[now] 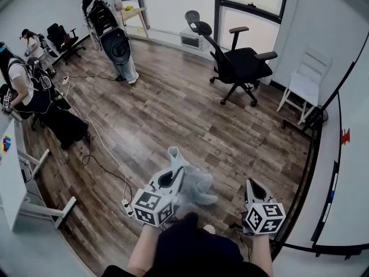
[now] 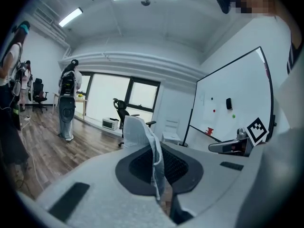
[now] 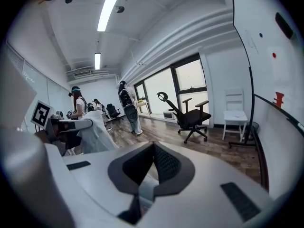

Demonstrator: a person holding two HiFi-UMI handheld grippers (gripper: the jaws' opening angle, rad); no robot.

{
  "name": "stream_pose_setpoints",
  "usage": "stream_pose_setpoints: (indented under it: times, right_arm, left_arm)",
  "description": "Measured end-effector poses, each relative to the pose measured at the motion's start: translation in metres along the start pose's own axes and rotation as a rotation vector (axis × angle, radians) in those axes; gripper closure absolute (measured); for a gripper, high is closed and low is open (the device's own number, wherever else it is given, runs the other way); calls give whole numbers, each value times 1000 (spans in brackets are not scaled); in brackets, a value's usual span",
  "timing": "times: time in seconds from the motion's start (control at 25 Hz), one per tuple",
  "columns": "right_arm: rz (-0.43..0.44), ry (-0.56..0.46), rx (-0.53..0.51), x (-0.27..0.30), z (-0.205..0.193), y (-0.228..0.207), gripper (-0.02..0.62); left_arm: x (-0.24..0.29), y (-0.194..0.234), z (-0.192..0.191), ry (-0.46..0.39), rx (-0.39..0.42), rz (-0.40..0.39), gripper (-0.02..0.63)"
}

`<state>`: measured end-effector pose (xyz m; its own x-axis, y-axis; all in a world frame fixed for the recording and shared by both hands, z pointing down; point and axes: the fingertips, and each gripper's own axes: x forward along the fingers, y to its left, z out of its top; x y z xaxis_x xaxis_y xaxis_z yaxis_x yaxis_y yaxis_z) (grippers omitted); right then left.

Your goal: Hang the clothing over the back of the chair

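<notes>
I am clamping the pale clothing in my left hand-held gripper, well apart from the chair, my right hand-held gripper hovering with jaws together.

Thin pale cloth garment, glossy wood-plank floor, matt black chair

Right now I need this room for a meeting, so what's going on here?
A person holds a gripper in each hand. The left gripper is shut on a pale grey garment. The right gripper is shut and empty. The black office chair across the room has nothing draped on it yet.
</notes>
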<state>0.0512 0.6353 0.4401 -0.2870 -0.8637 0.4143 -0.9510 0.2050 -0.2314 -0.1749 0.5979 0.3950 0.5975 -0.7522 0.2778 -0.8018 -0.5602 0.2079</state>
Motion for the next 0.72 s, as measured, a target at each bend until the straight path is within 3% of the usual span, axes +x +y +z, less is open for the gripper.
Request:
stream_pose_setpoints:
  times: [0.72]
  right_arm:
    - [-49, -24, 35, 32, -9, 40, 594]
  left_arm:
    - [10, 25, 5, 20, 75, -151, 598]
